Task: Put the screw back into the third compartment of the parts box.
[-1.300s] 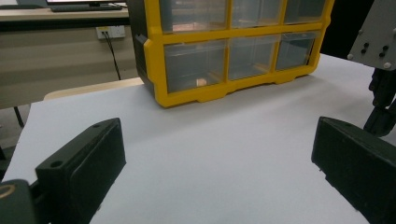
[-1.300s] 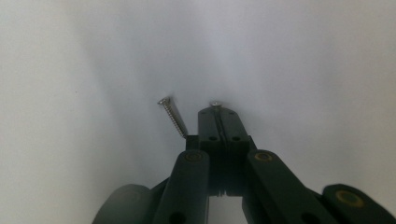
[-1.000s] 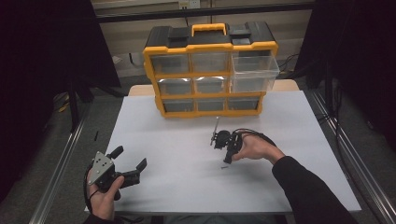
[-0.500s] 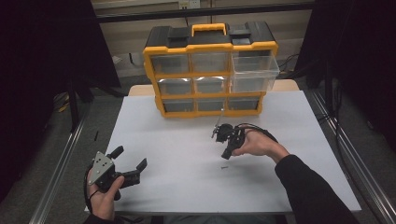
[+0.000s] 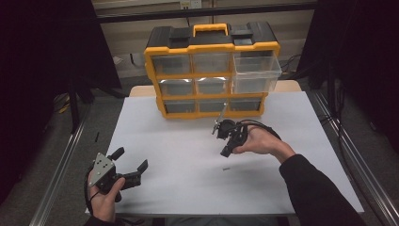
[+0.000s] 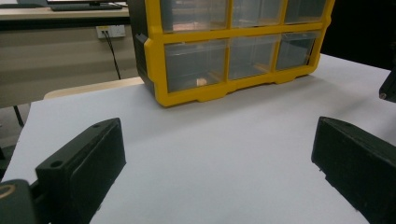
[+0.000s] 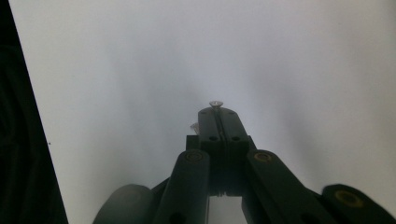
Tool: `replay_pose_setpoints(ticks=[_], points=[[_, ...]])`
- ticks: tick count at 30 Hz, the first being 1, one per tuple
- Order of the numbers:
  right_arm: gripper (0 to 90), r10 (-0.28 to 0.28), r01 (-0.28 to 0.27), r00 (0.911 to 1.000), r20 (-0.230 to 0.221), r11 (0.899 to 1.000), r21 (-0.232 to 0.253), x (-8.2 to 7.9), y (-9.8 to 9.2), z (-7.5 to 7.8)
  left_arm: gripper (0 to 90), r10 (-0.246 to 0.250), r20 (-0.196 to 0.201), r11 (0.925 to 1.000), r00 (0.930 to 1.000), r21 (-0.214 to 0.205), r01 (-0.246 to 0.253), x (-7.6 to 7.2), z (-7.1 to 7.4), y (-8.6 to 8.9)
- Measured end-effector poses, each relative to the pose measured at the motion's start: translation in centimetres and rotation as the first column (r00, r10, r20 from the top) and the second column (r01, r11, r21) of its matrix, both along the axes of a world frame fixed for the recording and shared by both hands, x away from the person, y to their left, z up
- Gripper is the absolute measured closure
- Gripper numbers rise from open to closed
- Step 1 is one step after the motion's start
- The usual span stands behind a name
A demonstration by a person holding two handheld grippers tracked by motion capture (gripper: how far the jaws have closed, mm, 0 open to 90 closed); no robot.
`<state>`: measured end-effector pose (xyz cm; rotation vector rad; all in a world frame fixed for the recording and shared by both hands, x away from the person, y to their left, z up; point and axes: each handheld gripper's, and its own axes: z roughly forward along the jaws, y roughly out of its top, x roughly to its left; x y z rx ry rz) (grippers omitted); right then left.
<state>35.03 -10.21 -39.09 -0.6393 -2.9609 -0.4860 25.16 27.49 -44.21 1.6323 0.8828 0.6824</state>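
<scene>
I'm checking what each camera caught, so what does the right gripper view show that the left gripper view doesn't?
Right gripper view: the right gripper shut on a small screw at its tips. Left gripper view: the left gripper open, facing the yellow drawer organizer. Shared: the white table top.

Left gripper (image 5: 126,165) held low at the near left of the surface (image 5: 188,155), gripped from below by the left hand (image 5: 104,195) — fingers (image 6: 84,161) spread wide, pointing forward and level. Right gripper (image 5: 225,151) lifted above the middle, right hand (image 5: 259,141) wrapped around its body, sleeved forearm (image 5: 315,188) reaching in from the near right — fingers (image 7: 208,122) pressed together, tips angled down and toward the person.
</scene>
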Motion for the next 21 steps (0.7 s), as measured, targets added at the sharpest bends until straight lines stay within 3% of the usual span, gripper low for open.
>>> replay_pose_setpoints(ticks=[9,21], points=[[88.9,-0.026,0.024,0.9985,0.048,0.999,0.037,-0.2,-0.3,2.3,2.7,0.002,0.001,1.0000,1.0000,0.000,-0.002,0.0,0.0,0.0],[88.8,-0.013,0.006,0.9971,0.075,0.997,0.082,-0.5,-0.5,5.0,2.7,0.006,0.003,1.0000,1.0000,0.003,-0.006,0.0,0.0,0.0]])
